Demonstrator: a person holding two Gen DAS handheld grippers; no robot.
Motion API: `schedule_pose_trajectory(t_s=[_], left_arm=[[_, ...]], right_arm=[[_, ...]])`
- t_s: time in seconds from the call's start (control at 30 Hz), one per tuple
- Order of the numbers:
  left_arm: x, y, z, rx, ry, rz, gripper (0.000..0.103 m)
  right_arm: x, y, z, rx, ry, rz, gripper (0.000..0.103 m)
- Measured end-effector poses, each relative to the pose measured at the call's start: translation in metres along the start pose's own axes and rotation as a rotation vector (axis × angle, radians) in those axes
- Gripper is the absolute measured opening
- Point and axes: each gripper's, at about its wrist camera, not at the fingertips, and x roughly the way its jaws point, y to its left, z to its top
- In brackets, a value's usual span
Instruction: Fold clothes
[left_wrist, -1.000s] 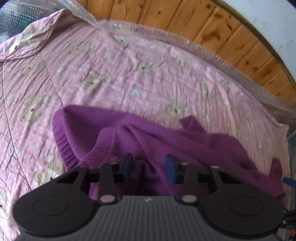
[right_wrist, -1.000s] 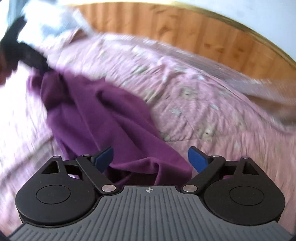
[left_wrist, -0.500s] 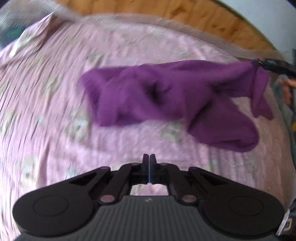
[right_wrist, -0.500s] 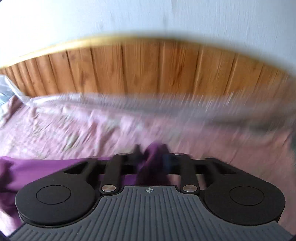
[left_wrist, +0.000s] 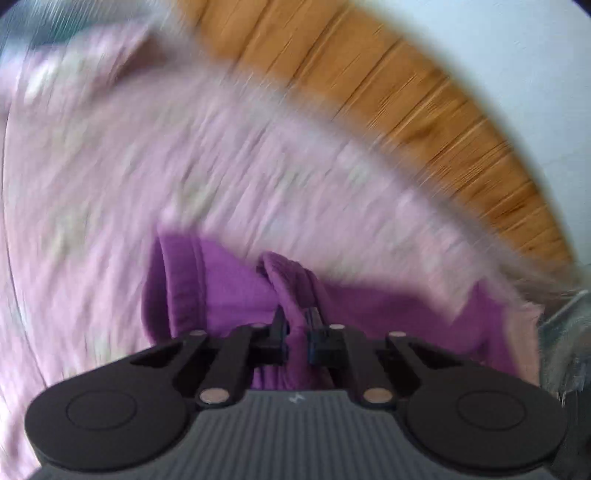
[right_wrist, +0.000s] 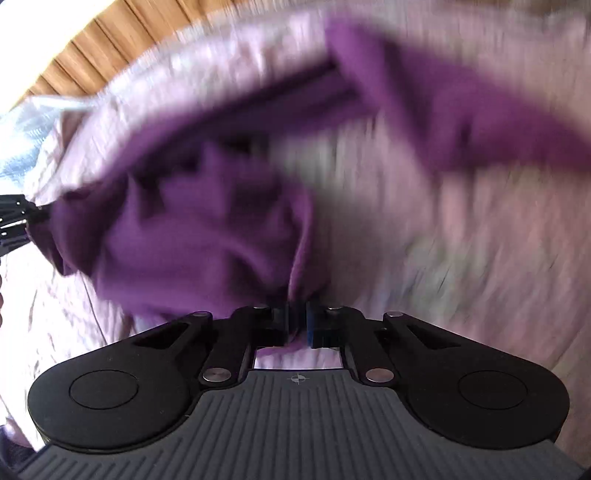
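A purple garment (left_wrist: 229, 284) lies on a pink bedsheet (left_wrist: 110, 184). My left gripper (left_wrist: 297, 328) is shut on a bunched fold of it, low over the bed. In the right wrist view the purple garment (right_wrist: 192, 229) hangs stretched and rumpled above the pink bedsheet (right_wrist: 480, 240). My right gripper (right_wrist: 296, 319) is shut on another edge of it. The left gripper (right_wrist: 14, 218) shows at the far left edge there, gripping the garment's other end. Both views are motion-blurred.
A wooden panelled wall (left_wrist: 424, 92) runs behind the bed, with white wall above. Clear plastic wrap (right_wrist: 33, 122) lines the bed's far edge.
The left gripper, shut and empty half a second ago, now grips a fold of the garment. The right gripper keeps its hold and has swung down to face the bed.
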Motion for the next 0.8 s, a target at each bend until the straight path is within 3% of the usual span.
schedule_pose_trajectory(t_s=[0.1,0.13,0.23,0.3,0.33,0.37,0.4,0.43,0.5,0.57,0.67,0.8], left_arm=[[-0.061,-0.012,0.022,0.086,-0.171,-0.076,0.008],[-0.080,-0.007,0.026,0.111,-0.192,-0.084,0.008],[-0.074,0.016,0.002,0.156,-0.071,0.018,0.010],[-0.063,0.031,-0.018,0.185,0.028,0.099,0.012],[-0.058,0.040,-0.029,0.191,0.076,0.122,0.013],[-0.053,0.048,-0.042,0.189,0.125,0.130,0.013],[-0.049,0.057,-0.055,0.187,0.174,0.138,0.013],[-0.044,0.066,-0.068,0.186,0.223,0.146,0.013],[-0.050,0.078,-0.076,0.150,0.214,0.156,0.022],[-0.060,0.090,-0.075,0.087,0.164,0.172,0.044],[-0.062,0.098,-0.063,0.008,0.089,0.223,0.064],[-0.026,0.082,-0.040,0.032,0.092,0.258,0.074]], right_arm=[[-0.095,-0.005,0.045,-0.096,-0.166,0.033,0.003],[-0.129,-0.003,0.055,-0.166,-0.191,0.047,0.003],[-0.200,-0.004,0.066,-0.328,-0.197,0.032,0.003],[-0.186,-0.011,0.058,-0.360,-0.068,0.069,0.006],[-0.178,-0.015,0.053,-0.375,-0.002,0.087,0.017],[-0.160,-0.019,0.043,-0.385,0.072,0.096,0.043],[-0.143,-0.023,0.032,-0.408,0.130,0.046,0.052],[-0.127,-0.027,0.021,-0.430,0.181,-0.006,0.053],[-0.115,-0.033,0.015,-0.452,0.189,-0.144,0.050],[-0.114,-0.038,0.022,-0.410,0.127,-0.175,0.067],[-0.092,-0.036,0.046,-0.375,-0.005,-0.191,0.089],[-0.015,-0.025,0.090,-0.454,-0.085,-0.219,0.089]])
